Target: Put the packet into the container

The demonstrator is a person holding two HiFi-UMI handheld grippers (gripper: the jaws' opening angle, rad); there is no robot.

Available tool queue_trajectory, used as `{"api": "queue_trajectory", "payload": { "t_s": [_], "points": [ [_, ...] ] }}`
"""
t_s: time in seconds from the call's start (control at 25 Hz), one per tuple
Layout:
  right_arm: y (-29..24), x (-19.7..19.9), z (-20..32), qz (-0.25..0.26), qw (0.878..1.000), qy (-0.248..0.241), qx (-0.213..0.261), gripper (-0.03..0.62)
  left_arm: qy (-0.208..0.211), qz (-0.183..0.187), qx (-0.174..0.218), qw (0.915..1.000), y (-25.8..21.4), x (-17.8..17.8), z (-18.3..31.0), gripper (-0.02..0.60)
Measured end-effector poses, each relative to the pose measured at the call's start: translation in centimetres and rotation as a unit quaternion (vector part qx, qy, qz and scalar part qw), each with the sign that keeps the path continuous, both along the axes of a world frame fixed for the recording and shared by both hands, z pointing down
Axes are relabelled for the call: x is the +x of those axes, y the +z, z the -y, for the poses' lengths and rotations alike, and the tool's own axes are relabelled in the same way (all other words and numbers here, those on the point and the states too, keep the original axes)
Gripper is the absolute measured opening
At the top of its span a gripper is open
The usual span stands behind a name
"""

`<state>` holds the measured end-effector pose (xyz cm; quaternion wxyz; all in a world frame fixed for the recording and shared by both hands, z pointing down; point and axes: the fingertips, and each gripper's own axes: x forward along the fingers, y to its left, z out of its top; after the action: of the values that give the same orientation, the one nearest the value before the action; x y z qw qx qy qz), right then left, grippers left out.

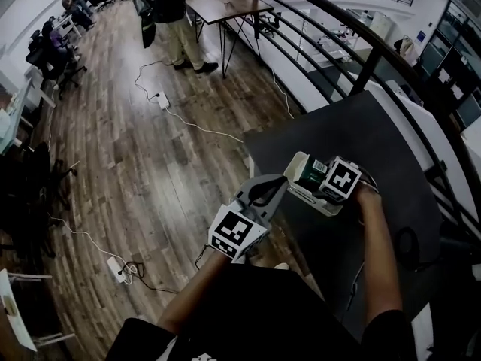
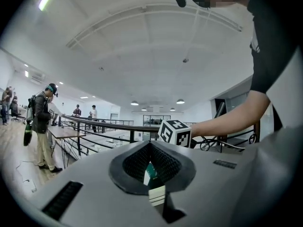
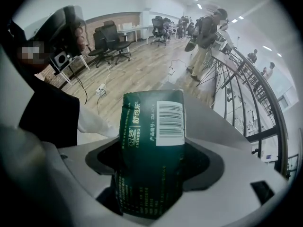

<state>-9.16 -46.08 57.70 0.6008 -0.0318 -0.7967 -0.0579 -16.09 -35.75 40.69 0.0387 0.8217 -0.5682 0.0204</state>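
A dark green packet point(image 3: 152, 141) with a white barcode label stands up between the jaws of my right gripper point(image 3: 152, 174), which is shut on it. In the head view that gripper point(image 1: 314, 176) points steeply down and holds the packet point(image 1: 308, 173) over a white open container point(image 1: 319, 200) near the left edge of a dark table point(image 1: 346, 126). My left gripper point(image 1: 281, 182) lies level with its jaws together, tips right beside the container's left side. Through its jaws point(image 2: 150, 176) a sliver of green and white shows.
The table's left edge point(image 1: 259, 164) drops to a wooden floor with cables and a power strip point(image 1: 162, 100). A black railing point(image 1: 361, 59) runs behind the table. A person point(image 1: 176, 21) stands by a wooden desk point(image 1: 225, 2) farther off.
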Motion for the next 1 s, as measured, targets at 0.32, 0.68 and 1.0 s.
{"api": "queue_trajectory", "payload": {
  "t_s": [0.32, 0.68, 1.0],
  "points": [
    [2.3, -3.0, 1.2, -0.021, 1.000, -0.007, -0.011, 0.379, -0.055, 0.004, -0.005, 0.9985, 0.6, -3.8, -1.5, 0.006],
    [5.4, -2.8, 2.3, -0.047, 0.998, 0.042, -0.024, 0.379, -0.072, 0.008, -0.009, 0.9973, 0.8, -5.1, -2.0, 0.006],
    [5.3, -2.4, 2.9, -0.054, 0.996, 0.056, -0.042, 0.379, -0.072, 0.008, -0.014, 0.9973, 0.9, -4.9, -1.2, 0.006]
  ]
}}
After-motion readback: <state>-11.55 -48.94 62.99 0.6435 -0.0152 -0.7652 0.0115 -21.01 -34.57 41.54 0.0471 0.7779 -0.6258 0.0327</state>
